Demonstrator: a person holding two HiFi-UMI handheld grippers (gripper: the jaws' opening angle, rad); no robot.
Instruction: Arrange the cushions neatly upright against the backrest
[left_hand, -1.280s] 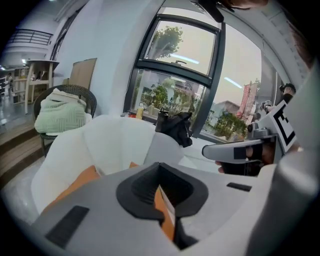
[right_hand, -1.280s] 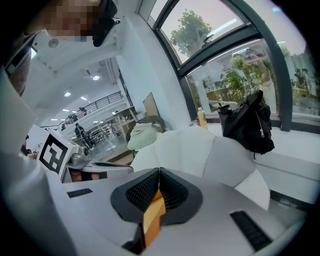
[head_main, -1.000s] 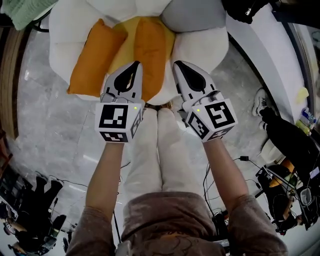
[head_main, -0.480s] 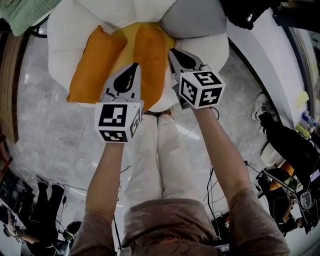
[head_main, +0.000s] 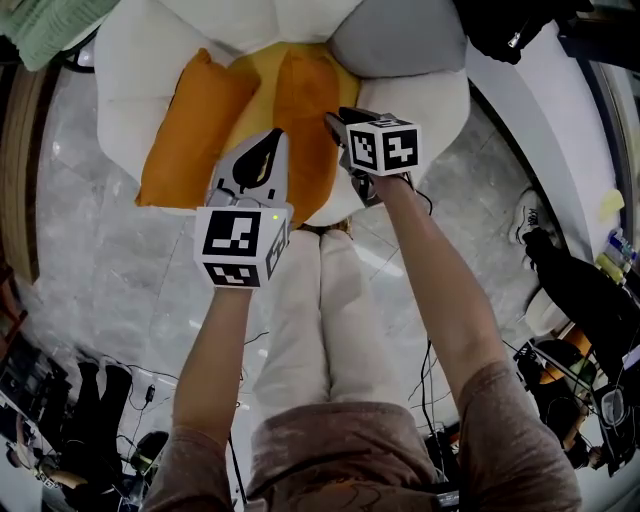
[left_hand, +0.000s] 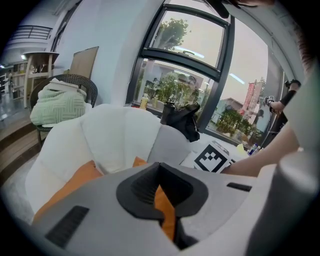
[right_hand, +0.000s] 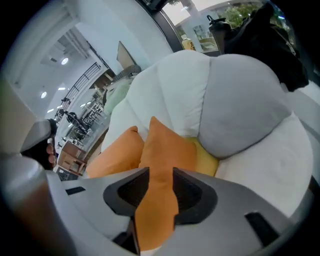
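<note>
Cushion on the right (right_hand: 167, 145), orange, is seen in the gap of the right tongs (right_hand: 160, 172). The jaws are spread and have just been opening. The cushion's near end is framed between the black pads (right_hand: 192, 192), though no squeeze on the cloth can be made out. In the head view these tongs are pointed down at that cushion's near right edge.

The left tongs (left_hand: 160, 167) are pressed together at the tips and nothing is pinched. Only a sliver of orange is seen through the hollow behind the tips. In the head view they are held over the same cushion's near left edge, at eight o'clock of the right tongs and apart from them.

The cushion on the left (head_main: 190, 130), also orange, is found at ten o'clock of the left tongs, just beside the first one and slanted toward one o'clock. Both are carried on the yellow seat (head_main: 250, 80) of a petal-shaped armchair, their far ends reaching the white back petals (head_main: 250, 15) at twelve o'clock. A grey petal (head_main: 400, 35) is set at one o'clock of the right tongs. Grey marble floor (head_main: 100, 260) is spread around the chair. In the left gripper view a green blanket (left_hand: 57, 105) is heaped on a wicker chair at nine o'clock, and a black bag (left_hand: 182, 120) is seen by the window at twelve.
</note>
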